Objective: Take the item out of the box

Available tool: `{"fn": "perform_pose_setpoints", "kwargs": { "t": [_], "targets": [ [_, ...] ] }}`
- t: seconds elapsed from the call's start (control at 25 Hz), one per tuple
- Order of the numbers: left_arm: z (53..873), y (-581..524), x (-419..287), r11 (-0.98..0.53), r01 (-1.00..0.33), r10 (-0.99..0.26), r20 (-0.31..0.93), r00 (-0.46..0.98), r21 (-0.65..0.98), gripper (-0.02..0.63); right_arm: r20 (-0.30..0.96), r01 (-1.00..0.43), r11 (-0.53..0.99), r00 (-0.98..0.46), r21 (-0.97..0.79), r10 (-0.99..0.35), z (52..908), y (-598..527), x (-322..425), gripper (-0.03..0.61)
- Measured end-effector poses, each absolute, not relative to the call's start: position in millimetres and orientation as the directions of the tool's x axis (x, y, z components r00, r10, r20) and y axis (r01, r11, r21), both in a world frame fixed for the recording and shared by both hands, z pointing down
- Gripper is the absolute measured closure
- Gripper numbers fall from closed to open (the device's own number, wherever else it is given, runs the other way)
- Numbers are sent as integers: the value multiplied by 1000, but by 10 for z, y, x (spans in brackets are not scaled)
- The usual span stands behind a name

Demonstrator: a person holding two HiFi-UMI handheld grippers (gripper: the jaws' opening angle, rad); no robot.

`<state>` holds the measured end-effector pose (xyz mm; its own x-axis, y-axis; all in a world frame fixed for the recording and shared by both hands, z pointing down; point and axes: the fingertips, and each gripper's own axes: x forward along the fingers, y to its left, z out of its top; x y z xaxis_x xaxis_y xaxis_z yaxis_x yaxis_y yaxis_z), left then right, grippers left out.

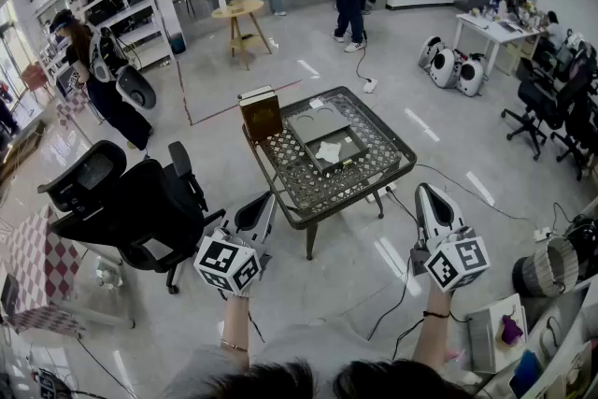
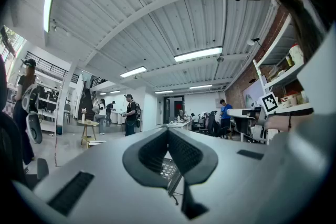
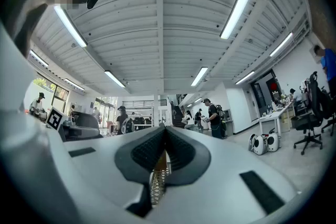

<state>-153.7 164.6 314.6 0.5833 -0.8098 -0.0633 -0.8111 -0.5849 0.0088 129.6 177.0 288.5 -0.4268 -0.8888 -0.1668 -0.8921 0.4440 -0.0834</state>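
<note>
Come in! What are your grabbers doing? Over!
Left gripper, right gripper shut, empty, short of table. Gray box open, white item inside. Nothing blocking.

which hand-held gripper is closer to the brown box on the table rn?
Left. The left hand-held gripper hangs in front of the table, in line with the brown box. The right hand-held gripper is off its right corner, farther away.

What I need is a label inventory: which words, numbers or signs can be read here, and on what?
Readable words or numbers: none.
Cubes on the left gripper and right gripper: black-and-white square markers, patterns only, no letters.
Brown box on the table: any print too small to read.
</note>
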Motion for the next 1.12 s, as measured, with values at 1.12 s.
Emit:
{"fn": "perform_pose_setpoints", "kwargs": {
  "t": [1.12],
  "targets": [
    [3392,1565,-1228,-572,-819,-819,10,573,39,597,-137,-869,475,-458,-139,-878,3081,1457,1410,557]
  ]
}}
